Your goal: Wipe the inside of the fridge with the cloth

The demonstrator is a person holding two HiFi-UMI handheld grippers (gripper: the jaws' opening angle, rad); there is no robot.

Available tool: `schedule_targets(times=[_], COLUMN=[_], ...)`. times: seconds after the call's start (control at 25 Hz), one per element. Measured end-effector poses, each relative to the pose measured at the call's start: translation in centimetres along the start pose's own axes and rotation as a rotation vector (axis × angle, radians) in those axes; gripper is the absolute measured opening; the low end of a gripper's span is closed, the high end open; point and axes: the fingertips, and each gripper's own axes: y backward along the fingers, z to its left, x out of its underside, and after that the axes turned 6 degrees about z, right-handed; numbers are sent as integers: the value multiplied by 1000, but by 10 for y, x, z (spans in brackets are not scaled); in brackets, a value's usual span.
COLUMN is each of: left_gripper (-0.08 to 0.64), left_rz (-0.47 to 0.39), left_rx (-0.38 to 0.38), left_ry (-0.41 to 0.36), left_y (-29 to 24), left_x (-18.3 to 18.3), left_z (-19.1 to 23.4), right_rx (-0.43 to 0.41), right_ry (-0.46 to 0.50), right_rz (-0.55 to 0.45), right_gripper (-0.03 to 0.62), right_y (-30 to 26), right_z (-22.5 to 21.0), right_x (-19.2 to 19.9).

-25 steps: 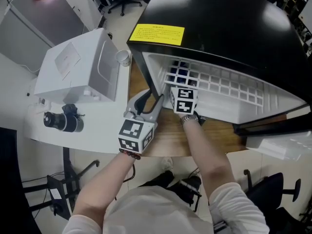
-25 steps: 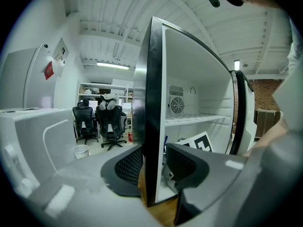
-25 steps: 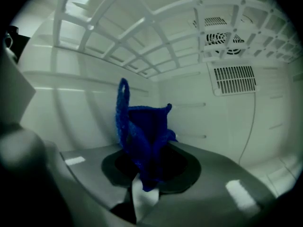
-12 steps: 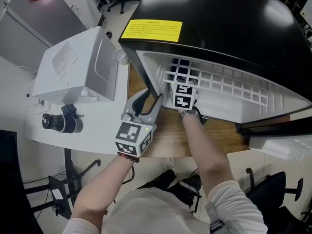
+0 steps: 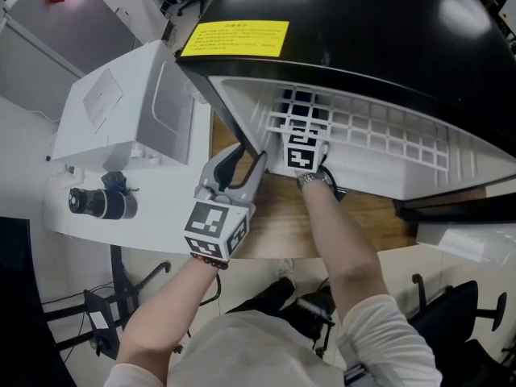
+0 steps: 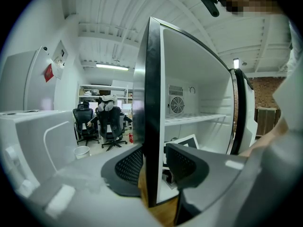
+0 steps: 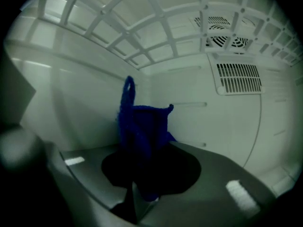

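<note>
Right gripper (image 7: 147,171) is inside the fridge (image 5: 363,39), jaws clamped on the blue cloth (image 7: 142,122). The left gripper (image 6: 154,162) pinches the side wall (image 6: 152,79), centre frame. Press it flat, use long overlapping strokes.

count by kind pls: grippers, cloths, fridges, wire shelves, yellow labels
grippers: 2 (left gripper, right gripper)
blue cloth: 1
black fridge: 1
wire shelf: 1
yellow label: 1
total: 6

Blue cloth (image 7: 141,126) between the jaws
</note>
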Motion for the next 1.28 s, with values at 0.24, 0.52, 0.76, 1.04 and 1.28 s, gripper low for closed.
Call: schedule_targets(times=[0.24, 0.52, 0.76, 1.04, 1.28], left_gripper=[141, 135, 135, 135, 135], left_rz=[4, 4, 7, 10, 14], left_rx=[-6, -13, -27, -39, -44], left_ry=[3, 5, 8, 10, 6], left_y=[0, 0, -2, -3, -4], left_x=[1, 1, 2, 2, 3], left_z=[0, 1, 2, 3, 3], right_rx=[8, 27, 53, 75, 103], right_ry=[23, 13, 10, 6, 13], right_rz=[12, 24, 36, 40, 41], right_gripper=[86, 87, 87, 87, 87], right_y=[0, 4, 10, 18, 26], right_z=[-2, -11, -26, -45, -62], right_x=[1, 3, 7, 9, 8])
